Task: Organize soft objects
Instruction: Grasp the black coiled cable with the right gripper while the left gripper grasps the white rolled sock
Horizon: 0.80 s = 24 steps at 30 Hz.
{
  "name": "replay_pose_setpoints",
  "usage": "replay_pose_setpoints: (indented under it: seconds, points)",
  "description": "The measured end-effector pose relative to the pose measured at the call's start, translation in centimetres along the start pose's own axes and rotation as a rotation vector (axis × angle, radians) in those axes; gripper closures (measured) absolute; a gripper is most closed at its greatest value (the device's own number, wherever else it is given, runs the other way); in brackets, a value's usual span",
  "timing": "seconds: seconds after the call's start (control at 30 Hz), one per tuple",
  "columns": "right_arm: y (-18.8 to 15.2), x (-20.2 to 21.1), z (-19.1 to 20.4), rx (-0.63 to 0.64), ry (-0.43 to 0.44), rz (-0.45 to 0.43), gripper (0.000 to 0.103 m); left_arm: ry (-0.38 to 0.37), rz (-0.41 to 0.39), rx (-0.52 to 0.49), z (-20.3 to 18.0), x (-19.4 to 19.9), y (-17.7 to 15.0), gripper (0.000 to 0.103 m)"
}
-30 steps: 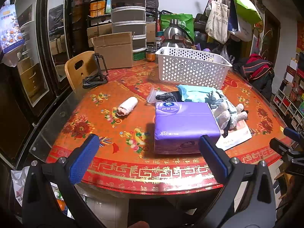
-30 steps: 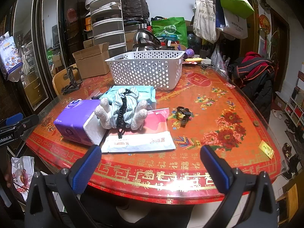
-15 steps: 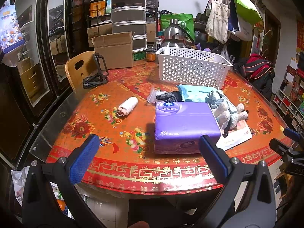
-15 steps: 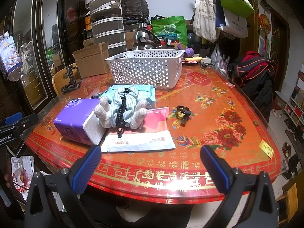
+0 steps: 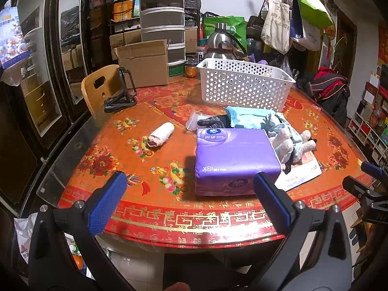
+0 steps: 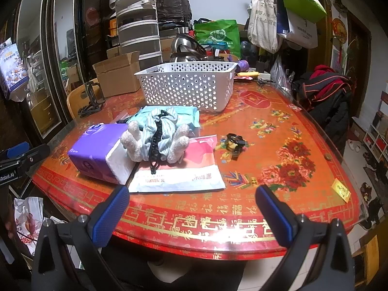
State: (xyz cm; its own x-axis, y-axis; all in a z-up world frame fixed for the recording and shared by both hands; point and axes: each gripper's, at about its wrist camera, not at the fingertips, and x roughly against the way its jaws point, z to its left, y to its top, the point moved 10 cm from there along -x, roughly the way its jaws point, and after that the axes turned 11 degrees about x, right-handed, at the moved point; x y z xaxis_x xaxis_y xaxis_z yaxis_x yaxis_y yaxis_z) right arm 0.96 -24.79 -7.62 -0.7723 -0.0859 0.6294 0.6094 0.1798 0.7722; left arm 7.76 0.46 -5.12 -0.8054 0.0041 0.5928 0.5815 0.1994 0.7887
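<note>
Both tongs released, nothing btwn the blue pads: left gripper (image 5: 189, 201) at bottom of left wrist view, right gripper (image 6: 192, 208) at bottom of right wrist view, each hovering at the near edge of the red floral-print table (image 5: 169, 218).

Purple rectangular tissue pack (image 5: 232, 155) sits centre frame in left view, just above the left gripper's right pad. Touching its right side: fuzzy white plush toy w/ pale blue striped cloth (image 6: 157, 135), lying on a flat pink-white plastic pouch (image 6: 184, 169). Teal soft pack (image 6: 186, 116) behind the toy. White perforated plastic basket (image 6: 189, 84) upper centre, behind the pile. Small rolled white cloth (image 5: 161, 134) left of centre in left view, apart from the rest.
</note>
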Motion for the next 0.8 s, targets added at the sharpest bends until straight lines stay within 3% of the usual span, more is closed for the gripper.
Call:
replay_pose_setpoints:
  seconds: [0.17,0.23,0.3,0.37,0.47,0.5,0.6,0.7,0.8]
  points:
    - [0.4,-0.2,-1.1,-0.017,-0.014,-0.038,0.0,-0.024,-0.024,0.022,0.5,-0.2,0.5,0.0]
    - [1.2,-0.7,-2.9,-0.041,-0.026,-0.086,0.0,-0.027,-0.068,0.033,1.4,-0.6,1.7,0.0]
    - [1.4,-2.7,-5.7,-0.069,-0.083,-0.06,0.0,-0.001,-0.085,0.055,3.1,-2.0,3.0,0.0]
    - [0.9,-5.6,-8.2,-0.09,-0.095,0.024,0.0,0.026,-0.039,0.082,5.0,-4.6,3.8,0.0]
    - [0.7,-8.9,-10.5,-0.152,-0.067,0.082,0.001,0.085,0.046,0.091,8.0,-8.8,4.5,0.0]
    - [0.7,-10.0,-10.9,-0.162,-0.062,0.107,0.005,0.103,0.068,0.1,8.9,-9.9,4.6,0.0]
    - [1.0,-12.5,-11.2,-0.128,-0.067,0.152,0.02,0.074,0.113,0.135,10.5,-12.6,4.8,0.0]
    - [1.2,-14.7,-10.9,-0.09,-0.056,0.198,0.029,0.093,0.144,0.108,11.4,-15.1,4.8,0.0]
    - [1.5,-15.8,-10.5,-0.076,-0.036,0.205,0.03,0.092,0.168,0.072,11.4,-17.4,5.0,0.007]
